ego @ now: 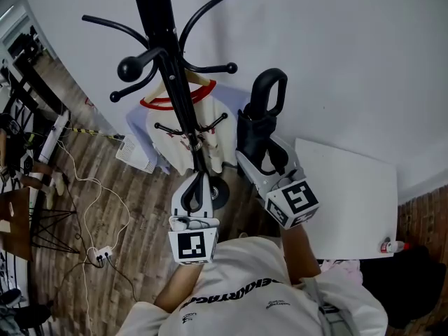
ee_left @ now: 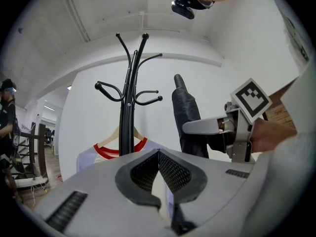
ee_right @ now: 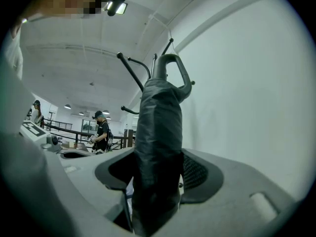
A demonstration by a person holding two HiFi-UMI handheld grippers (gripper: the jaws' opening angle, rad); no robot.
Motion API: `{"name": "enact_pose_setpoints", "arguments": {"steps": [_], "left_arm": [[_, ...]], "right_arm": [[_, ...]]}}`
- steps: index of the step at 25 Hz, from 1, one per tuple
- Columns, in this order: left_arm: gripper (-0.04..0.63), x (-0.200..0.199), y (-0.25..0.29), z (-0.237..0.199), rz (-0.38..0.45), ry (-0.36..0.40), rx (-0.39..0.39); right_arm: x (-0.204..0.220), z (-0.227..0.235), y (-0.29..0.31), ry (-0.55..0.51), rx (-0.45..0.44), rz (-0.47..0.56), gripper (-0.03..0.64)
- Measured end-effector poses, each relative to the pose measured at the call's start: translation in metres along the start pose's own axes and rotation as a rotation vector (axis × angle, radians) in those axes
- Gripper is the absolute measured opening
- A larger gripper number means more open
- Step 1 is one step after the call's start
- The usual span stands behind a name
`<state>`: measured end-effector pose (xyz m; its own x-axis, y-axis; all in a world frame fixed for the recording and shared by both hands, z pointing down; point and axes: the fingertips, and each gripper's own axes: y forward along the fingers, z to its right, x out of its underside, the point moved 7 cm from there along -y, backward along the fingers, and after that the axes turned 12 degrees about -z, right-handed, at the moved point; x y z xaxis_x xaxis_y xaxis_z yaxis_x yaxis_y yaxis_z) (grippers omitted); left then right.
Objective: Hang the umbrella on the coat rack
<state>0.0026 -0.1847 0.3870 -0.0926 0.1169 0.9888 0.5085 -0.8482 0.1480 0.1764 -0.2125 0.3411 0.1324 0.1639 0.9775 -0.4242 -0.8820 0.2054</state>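
The black coat rack (ego: 168, 61) stands before the white wall, its curved hooks spreading from the pole (ee_left: 129, 98). My right gripper (ego: 262, 163) is shut on a folded black umbrella (ego: 260, 128), held upright just right of the rack with its loop handle (ego: 269, 89) on top. In the right gripper view the umbrella (ee_right: 158, 132) fills the space between the jaws of the right gripper (ee_right: 158, 177), and rack hooks (ee_right: 131, 73) show behind it. My left gripper (ego: 197, 191) is shut and empty, close to the pole. The left gripper (ee_left: 158, 169) has its pads meeting.
A white shirt with red collar (ego: 185, 135) hangs on a wooden hanger low on the rack. A white tabletop (ego: 350, 194) lies at the right with a small bottle (ego: 393, 246). Cables and a power strip (ego: 101, 255) lie on the wood floor. A person (ee_right: 101, 132) stands far off.
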Motion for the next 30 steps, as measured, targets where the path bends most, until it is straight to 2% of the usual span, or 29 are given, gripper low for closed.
{"name": "enact_pose_setpoints", "arguments": {"steps": [12,30], "left_arm": [[-0.002,0.006,0.013,-0.001,-0.011,0.016,-0.044],[-0.002,0.017,0.023,-0.001,-0.045,0.034,-0.028]], "right_arm": [[0.0,0.023,0.044,-0.004,-0.145,-0.034,0.261],[-0.004,0.026,0.088,-0.084,-0.253,-0.055,0.261]]}}
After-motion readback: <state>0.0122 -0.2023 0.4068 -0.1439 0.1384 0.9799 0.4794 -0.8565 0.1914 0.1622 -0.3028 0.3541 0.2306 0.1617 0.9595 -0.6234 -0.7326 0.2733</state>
